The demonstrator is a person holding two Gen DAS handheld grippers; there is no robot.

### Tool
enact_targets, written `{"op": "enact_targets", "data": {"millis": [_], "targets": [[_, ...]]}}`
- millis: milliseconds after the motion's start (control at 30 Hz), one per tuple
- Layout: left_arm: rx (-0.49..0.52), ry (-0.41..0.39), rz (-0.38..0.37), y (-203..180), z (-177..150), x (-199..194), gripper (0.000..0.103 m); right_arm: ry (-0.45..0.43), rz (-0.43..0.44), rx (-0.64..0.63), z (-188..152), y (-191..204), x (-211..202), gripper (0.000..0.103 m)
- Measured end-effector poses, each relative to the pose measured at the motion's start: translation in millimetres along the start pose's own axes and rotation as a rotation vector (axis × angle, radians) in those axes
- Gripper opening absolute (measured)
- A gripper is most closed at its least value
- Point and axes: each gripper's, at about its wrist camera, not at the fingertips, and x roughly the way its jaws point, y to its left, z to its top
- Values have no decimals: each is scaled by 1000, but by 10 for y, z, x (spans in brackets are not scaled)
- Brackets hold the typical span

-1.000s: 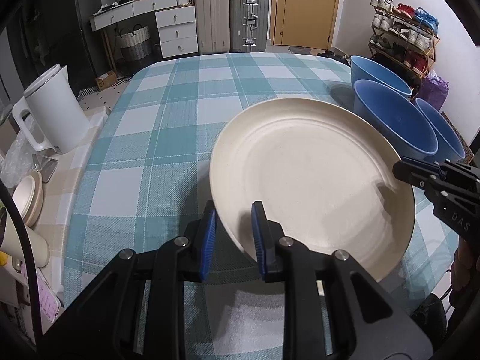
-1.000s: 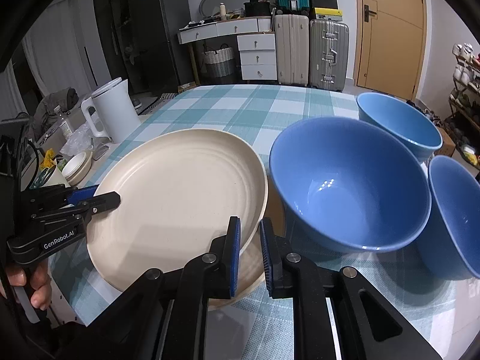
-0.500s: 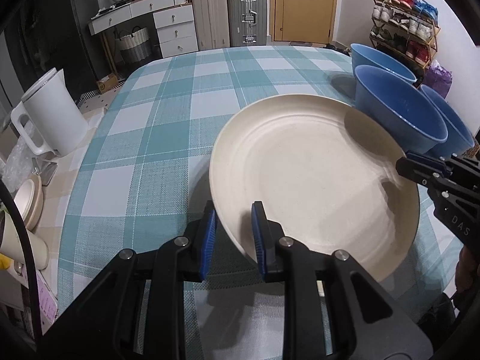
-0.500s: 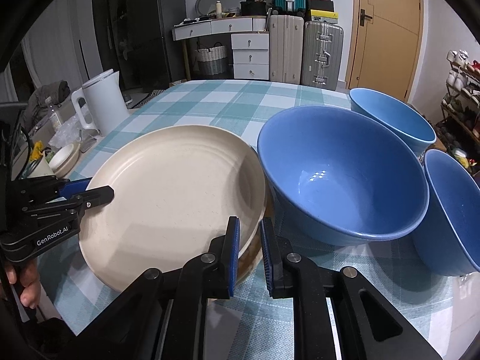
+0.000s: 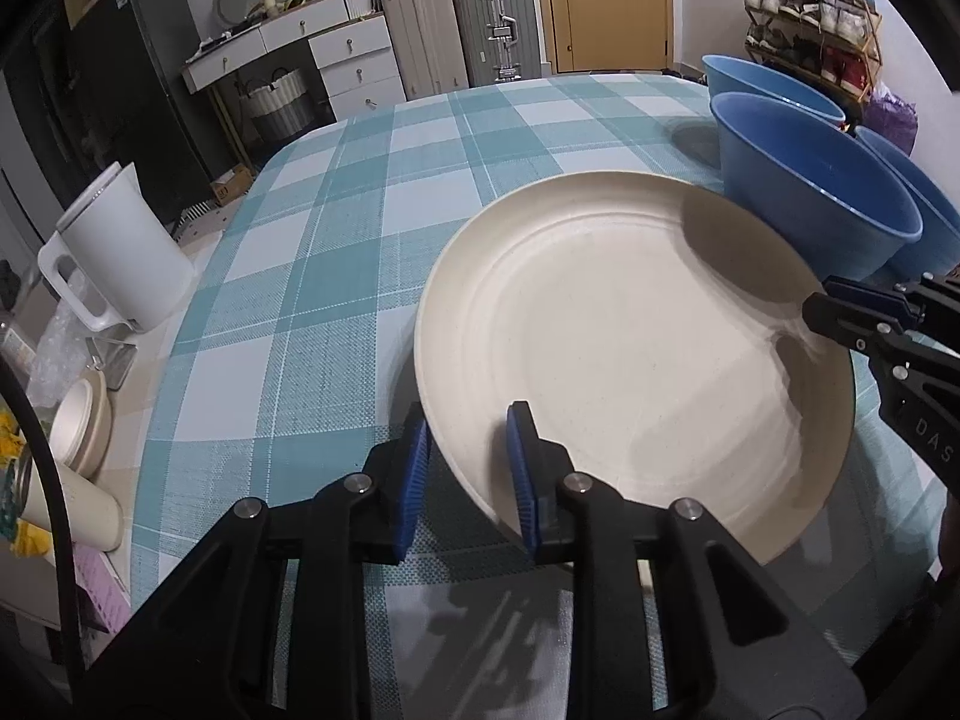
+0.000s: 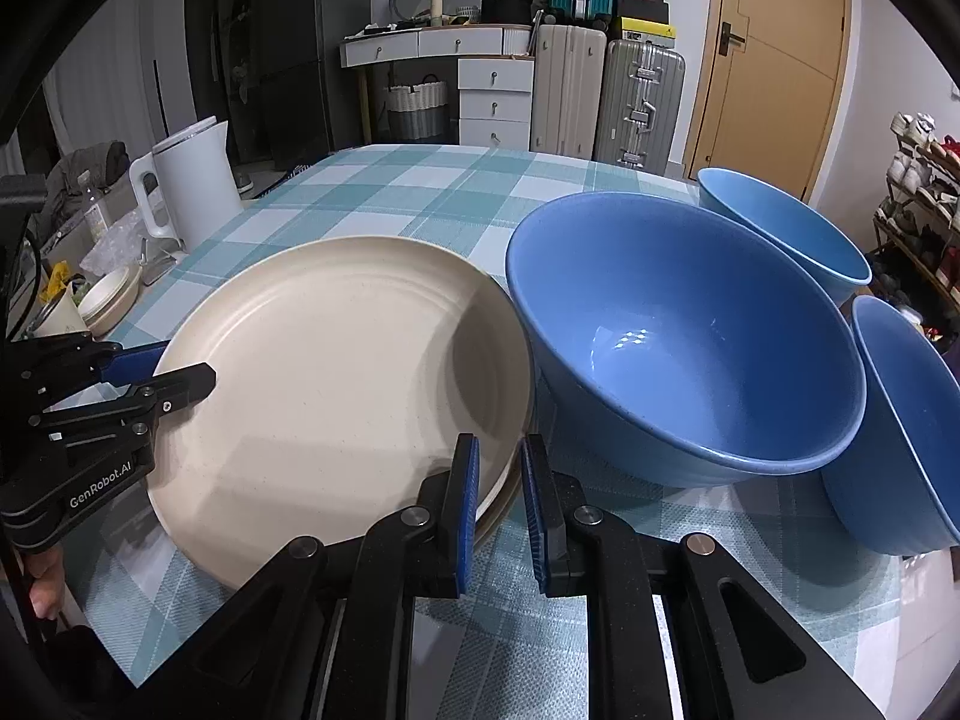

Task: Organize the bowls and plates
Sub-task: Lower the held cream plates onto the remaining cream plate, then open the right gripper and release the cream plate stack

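Observation:
A large cream plate [image 5: 630, 348] [image 6: 336, 384] is held low over the checked tablecloth [image 5: 336, 276], gripped at opposite rims. My left gripper [image 5: 468, 420] [image 6: 180, 366] has the plate's near-left rim between its blue pads, and its jaws are starting to open. My right gripper [image 6: 501, 444] [image 5: 822, 300] is shut on the opposite rim. Below that rim a tan edge shows; I cannot tell what it is. Three blue bowls stand right of the plate: a big one [image 6: 678, 348] [image 5: 810, 204] touching its rim, one behind [image 6: 780, 228] and one at the right [image 6: 912, 420].
A white kettle [image 5: 114, 240] [image 6: 192, 180] stands past the table's left edge, with cream cups [image 5: 78, 426] and clutter near it. Suitcases, drawers and a door are at the back. A shoe rack [image 5: 810, 18] is beyond the bowls.
Both grippers and the plate have sunk toward the tablecloth. The plate's far rim now sits close against the big blue bowl.

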Motion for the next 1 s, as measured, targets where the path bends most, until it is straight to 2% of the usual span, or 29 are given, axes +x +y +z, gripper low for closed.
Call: {"op": "enact_targets", "data": {"millis": [500, 733, 867, 933, 1000], "targets": [[79, -4, 93, -167, -36, 39, 26, 0, -1, -1, -66, -7, -5, 15], [74, -2, 83, -174, -36, 44, 28, -3, -1, 0, -71, -3, -29, 15], [59, 8, 28, -144, -29, 45, 40, -4, -2, -7, -69, -13, -26, 16], [50, 19, 15, -124, -25, 38, 44, 3, 2, -7, -64, -12, -24, 16], [37, 11, 5, -95, -14, -3, 52, 9, 3, -12, -72, -1, -42, 17]]}}
